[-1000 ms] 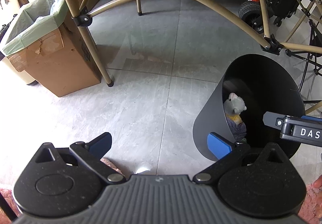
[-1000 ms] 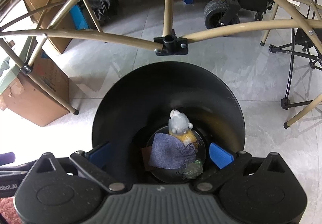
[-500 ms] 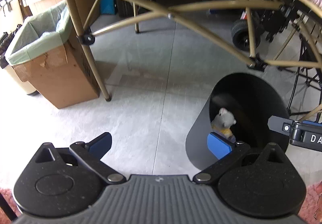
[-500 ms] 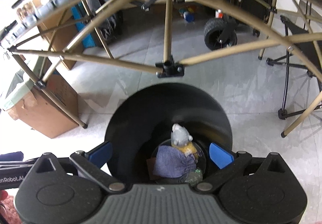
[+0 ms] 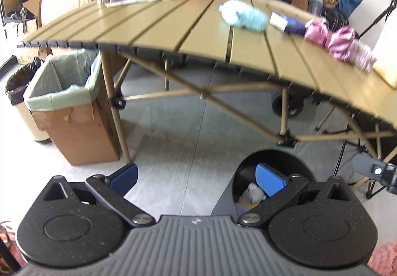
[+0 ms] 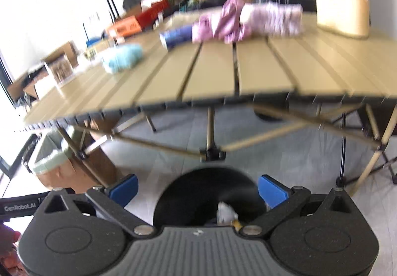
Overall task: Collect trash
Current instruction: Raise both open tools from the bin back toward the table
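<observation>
We note left gripper (image 5: pixel 197 175) wide apart, empty, right gripper (image 6: pixel 198 189) likewise, black bin (image 6: pixel 206 197) on floor below w/ trash inside, more items (image 6: pixel 124 57) on tan table (image 6: pixel 248 70).

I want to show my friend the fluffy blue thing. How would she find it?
Look at the big tan slatted table. Three soft things lie in a row toward one end: the fluffy blue bundle, a dark blue roll, then a pink cloth. The blue bundle is the only pale, woolly one, and it sits at the end of the row nearest the table's middle.
</observation>
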`<state>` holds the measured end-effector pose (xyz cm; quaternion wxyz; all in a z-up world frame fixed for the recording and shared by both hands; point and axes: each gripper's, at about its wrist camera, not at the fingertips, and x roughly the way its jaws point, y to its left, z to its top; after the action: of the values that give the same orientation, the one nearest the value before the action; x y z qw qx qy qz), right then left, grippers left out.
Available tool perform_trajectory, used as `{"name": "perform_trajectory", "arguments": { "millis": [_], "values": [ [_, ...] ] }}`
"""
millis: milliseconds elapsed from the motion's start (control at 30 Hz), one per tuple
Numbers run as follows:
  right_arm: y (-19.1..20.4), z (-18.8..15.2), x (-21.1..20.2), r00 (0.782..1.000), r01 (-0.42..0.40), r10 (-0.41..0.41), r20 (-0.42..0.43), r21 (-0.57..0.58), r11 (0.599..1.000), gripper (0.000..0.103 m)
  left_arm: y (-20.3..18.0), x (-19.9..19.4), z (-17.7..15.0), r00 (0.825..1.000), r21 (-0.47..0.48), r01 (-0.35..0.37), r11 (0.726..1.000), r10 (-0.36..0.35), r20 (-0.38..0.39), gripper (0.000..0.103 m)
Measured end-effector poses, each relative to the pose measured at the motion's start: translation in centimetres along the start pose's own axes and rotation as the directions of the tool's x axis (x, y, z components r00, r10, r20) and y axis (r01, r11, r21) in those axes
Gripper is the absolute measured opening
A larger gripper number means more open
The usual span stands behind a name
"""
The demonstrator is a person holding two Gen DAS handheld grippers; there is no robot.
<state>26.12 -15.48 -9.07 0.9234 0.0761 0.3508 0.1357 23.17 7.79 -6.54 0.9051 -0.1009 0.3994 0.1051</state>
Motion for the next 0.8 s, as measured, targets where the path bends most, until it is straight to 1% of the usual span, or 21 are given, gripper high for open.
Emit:
{"name": "perform_trajectory", "arguments": {
  "millis": [133,400,567,633,800],
  "values": [
    [-0.5,1.7,-2.1,0.997,-0.022,0.022,0.079,0.001,1.0,0.103,-0.7,-1.3,1.1,0.999,0.001,-0.013,1.0,0.013,0.048,0.103],
    [-1.0,5.1,-4.2,0.978,-0.018,0.022,0.209,-0.019,1.0,0.103,-1.8,-3.0,3.8,0.99,-0.022,0.017,1.0,-0.014,0.137,0.103],
    [-0.9,7.4,-4.2,0.965,-0.018,0.018,0.263,-0.002,1.0,0.103,-2.4,-3.2,5.7,0.985,-0.042,0.036,0.998,-0.028,0.173,0.103],
    [-1.0,8.2,-3.9,0.961,-0.033,0.03,0.275,0.006,0.999,0.103,-2.7,-3.3,6.5,0.981,-0.05,0.037,0.998,-0.026,0.192,0.103],
    [-0.7,10.0,-2.8,0.951,-0.036,0.031,0.308,0.01,0.999,0.103,-3.5,-2.8,8.8,0.974,-0.054,0.029,0.998,-0.016,0.225,0.103]
  ]
}}
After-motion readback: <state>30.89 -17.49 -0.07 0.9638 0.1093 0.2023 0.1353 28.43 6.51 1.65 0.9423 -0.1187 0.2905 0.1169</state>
